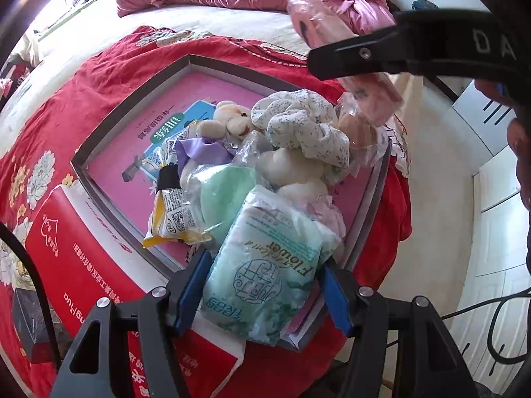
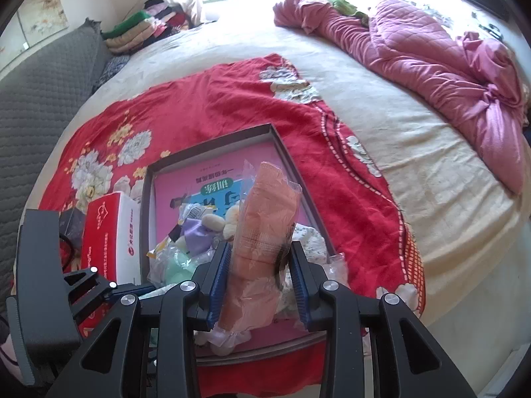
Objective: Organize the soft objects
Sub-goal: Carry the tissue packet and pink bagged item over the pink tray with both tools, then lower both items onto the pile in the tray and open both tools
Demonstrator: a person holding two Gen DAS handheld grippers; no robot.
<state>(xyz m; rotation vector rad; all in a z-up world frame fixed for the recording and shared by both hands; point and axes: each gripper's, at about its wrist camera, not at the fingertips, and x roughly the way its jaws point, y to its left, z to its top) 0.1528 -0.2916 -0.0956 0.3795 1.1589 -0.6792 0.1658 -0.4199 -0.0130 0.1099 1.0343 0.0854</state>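
My left gripper [image 1: 262, 285] is shut on a green tissue pack [image 1: 265, 265] in clear wrap, held over the near edge of a shallow pink-bottomed box [image 1: 132, 106]. My right gripper [image 2: 260, 278] is shut on a peach cloth in a clear bag [image 2: 265, 215], held above the same box [image 2: 275, 139]; it also shows in the left wrist view [image 1: 332, 33]. In the box lie a small teddy bear [image 1: 229, 119], a floral white cloth [image 1: 298, 122], a mint-green packet [image 1: 222, 195], a purple cloth [image 1: 199, 152] and a snack packet [image 1: 172, 219].
The box rests on a red flowered blanket [image 2: 199, 106] on a cream bed [image 2: 431, 165]. A red and white carton [image 1: 83, 248] stands left of the box. A pink quilt [image 2: 431, 49] lies at the far side. Folded clothes [image 2: 149, 23] are stacked beyond a grey cushion [image 2: 39, 99].
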